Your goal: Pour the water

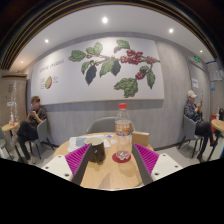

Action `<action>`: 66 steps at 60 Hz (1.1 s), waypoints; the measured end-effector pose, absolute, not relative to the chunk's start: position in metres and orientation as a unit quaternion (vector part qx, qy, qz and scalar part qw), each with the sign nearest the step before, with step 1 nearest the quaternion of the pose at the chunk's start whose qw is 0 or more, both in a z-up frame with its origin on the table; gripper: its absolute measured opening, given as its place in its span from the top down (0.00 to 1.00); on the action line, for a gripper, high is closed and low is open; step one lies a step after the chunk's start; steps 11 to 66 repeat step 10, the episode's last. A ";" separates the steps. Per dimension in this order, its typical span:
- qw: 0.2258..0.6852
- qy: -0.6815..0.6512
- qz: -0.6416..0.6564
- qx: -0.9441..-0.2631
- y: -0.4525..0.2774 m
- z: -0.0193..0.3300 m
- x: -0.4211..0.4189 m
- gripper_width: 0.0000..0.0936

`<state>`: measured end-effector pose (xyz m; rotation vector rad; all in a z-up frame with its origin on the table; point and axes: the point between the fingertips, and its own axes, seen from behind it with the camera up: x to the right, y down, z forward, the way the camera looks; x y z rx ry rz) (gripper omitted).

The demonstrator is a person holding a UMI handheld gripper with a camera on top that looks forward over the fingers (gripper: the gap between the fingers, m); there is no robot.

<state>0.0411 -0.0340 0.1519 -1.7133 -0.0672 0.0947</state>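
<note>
A clear plastic water bottle [123, 122] with a red cap and red label stands upright on the wooden table [108, 172], beyond my fingers. A clear glass [121, 156] on a red coaster stands just in front of it, between the fingers and nearer the right one. A dark mug [95, 152] stands next to the left finger. My gripper [110, 160] is open and empty, its magenta pads [76, 157] spread wide at either side of the glass and mug.
White papers [80, 142] lie at the far left of the table. A grey chair [102, 125] stands behind the table. People sit at tables far left [32, 120] and far right [192, 112]. A wall mural of leaves fills the background.
</note>
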 end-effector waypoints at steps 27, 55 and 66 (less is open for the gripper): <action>0.654 -0.016 0.067 -0.754 -0.087 0.146 0.027 0.10; 0.654 -0.016 0.067 -0.754 -0.087 0.146 0.027 0.10; 0.654 -0.016 0.067 -0.754 -0.087 0.146 0.027 0.10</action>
